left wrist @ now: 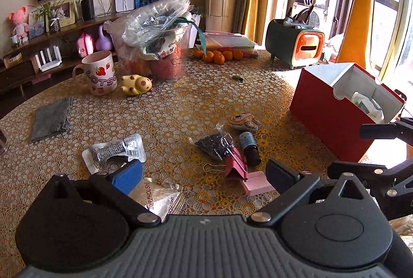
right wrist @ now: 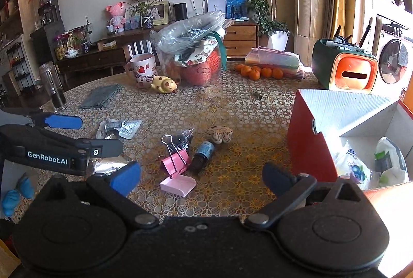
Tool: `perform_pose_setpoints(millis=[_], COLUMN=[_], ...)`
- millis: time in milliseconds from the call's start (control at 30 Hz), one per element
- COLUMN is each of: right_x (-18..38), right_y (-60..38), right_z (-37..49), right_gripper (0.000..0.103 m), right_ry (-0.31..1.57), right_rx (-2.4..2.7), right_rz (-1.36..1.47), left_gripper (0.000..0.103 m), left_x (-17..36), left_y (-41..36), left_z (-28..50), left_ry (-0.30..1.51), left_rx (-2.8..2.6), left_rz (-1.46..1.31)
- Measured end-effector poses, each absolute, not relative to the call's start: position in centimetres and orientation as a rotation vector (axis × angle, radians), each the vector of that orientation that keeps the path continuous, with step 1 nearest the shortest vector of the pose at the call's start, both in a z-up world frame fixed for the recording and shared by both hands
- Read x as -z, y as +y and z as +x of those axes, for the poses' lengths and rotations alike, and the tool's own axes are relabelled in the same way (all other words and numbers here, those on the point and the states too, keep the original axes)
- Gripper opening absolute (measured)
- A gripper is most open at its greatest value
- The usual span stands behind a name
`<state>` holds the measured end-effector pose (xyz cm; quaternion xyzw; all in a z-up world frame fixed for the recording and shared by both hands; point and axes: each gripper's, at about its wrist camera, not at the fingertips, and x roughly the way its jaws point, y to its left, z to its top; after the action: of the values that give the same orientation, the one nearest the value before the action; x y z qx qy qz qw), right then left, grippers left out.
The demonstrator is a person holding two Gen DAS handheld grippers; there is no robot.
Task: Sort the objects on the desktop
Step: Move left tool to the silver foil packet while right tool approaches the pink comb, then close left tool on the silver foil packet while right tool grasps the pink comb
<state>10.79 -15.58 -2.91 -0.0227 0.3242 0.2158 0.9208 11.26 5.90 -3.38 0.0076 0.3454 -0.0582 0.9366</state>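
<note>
Both your grippers, left (left wrist: 204, 174) and right (right wrist: 201, 178), hang over clutter on surface (left wrist: 165, 107); jaws spread wide, nothing between them. Pink clip (right wrist: 175, 162), dark bottle (right wrist: 202, 155) and bead bag (left wrist: 213, 145) lie touching, near red box (right wrist: 307, 146). Box stands open-topped, packets inside, probably the sorting bin. Silver packet (left wrist: 160, 198) under left jaws, partly hidden.

We're getting strong daylight pouring in from the window (left wrist: 392, 20) on the right, blowing out to white glare along the table's (left wrist: 165, 113) right edge. Everything's bending hard at the frame edges, fisheye style. The left side is sitting dimmer, but focus is staying crisp.
</note>
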Motion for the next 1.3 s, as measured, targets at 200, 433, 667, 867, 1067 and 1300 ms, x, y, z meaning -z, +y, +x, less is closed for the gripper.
perform_pose_setpoints(millis=[200,433,667,867,1067,1300], right_x=[4.7,6.6,8.4,9.8,11.1,12.2], right_y=[-13.4,-11.2,-9.8,-9.1,-8.8,-8.7], right_z=[11.0,11.6,12.7,13.8,14.9,16.0], right_gripper=[0.101,0.101,0.1,0.099,0.098,0.093], right_ry=[0.659,0.687,0.729,0.763,0.793,0.822], right_rx=[-0.433,-0.441,-0.448,-0.442,-0.433,-0.413], right_rz=[-0.094,-0.115,-0.132,-0.14,-0.135,-0.107], left_gripper=[0.102,0.102,0.102,0.102,0.102,0.102], left_x=[5.1,6.9,8.7,10.9,12.3,13.2], left_y=[7.6,9.6,11.8,12.8,12.6,11.4], left_z=[11.5,12.4,14.2,15.5,15.8,16.2], left_ry=[0.724,0.75,0.771,0.835,0.861,0.876], left_rx=[0.092,0.052,0.007,0.002,0.013,0.046], left_rz=[0.03,0.016,0.004,-0.006,-0.014,-0.035])
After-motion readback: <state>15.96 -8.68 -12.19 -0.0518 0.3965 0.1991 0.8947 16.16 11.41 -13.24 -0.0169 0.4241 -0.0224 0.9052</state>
